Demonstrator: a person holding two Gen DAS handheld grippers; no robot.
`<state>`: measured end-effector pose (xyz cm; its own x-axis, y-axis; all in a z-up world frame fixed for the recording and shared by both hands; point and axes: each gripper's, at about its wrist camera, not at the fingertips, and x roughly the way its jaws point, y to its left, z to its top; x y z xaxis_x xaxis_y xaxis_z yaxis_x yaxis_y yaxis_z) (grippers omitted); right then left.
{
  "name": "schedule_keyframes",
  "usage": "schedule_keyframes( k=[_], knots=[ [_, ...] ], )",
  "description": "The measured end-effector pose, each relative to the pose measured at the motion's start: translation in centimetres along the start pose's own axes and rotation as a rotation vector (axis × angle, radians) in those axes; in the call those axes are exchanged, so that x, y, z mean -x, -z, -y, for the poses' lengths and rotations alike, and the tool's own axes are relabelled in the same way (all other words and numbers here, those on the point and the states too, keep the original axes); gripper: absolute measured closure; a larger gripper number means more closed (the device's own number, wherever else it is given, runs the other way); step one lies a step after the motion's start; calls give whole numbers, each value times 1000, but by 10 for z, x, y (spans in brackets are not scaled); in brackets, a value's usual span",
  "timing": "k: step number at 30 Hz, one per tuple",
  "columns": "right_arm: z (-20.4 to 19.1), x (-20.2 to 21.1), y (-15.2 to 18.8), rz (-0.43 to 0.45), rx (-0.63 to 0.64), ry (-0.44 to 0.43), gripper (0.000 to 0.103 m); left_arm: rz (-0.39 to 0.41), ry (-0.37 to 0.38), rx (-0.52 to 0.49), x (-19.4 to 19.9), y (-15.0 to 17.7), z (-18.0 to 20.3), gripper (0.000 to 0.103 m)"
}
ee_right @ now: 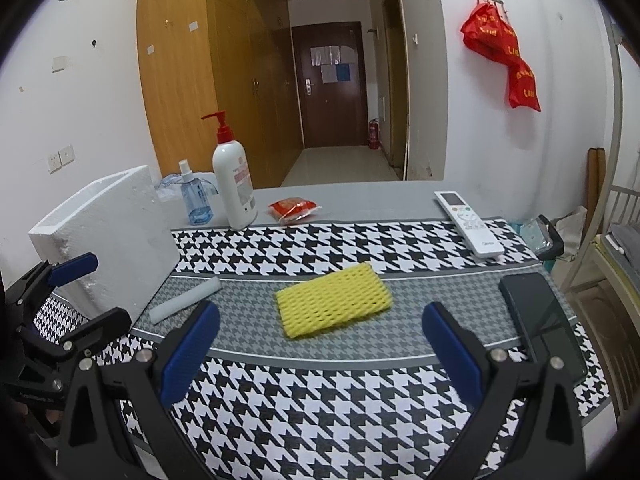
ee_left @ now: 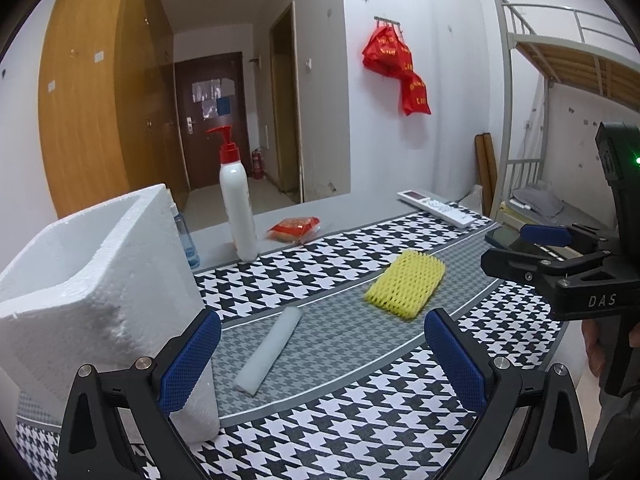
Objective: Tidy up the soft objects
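Note:
A yellow foam net sleeve lies flat on the grey band of the houndstooth mat. A white foam roll lies to its left, beside a white styrofoam box with an open top. My left gripper is open above the mat, with the roll ahead between its fingers and its left finger close to the box corner. My right gripper is open too, just short of the yellow sleeve. Neither holds anything.
Behind the mat stand a white pump bottle and a blue spray bottle, with a red packet nearby. A white remote and a black phone lie at the right. The table's right edge is just beyond the phone.

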<state>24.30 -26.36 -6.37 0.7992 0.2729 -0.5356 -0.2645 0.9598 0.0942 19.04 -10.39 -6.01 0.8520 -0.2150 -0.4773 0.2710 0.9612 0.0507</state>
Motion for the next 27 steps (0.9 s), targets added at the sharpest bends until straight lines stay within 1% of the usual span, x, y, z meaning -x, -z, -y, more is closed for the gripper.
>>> schedule_keyframes(
  k=[7,12,15,19,22,27],
  knots=[
    [3,-7,-1,-11,-4,-14,1,-45,-2,-1,-20,-3,-1,1],
    [4,-13,-2,-22,-1,-21,1,-69,-21,-3,-33,-1,0,1],
    [6,-16,-2,-28,1,-23,1,-87,-16,2,-41,1,0,1],
    [8,-21,-1,-38,-1,-26,1,-83,1,-12,-45,-1,5,1],
    [10,-26,0,-47,-4,-28,1,-96,1,-3,-52,-1,5,1],
    [11,-31,-1,-57,-3,-33,1,-115,-34,5,-61,1,2,1]
  ],
)
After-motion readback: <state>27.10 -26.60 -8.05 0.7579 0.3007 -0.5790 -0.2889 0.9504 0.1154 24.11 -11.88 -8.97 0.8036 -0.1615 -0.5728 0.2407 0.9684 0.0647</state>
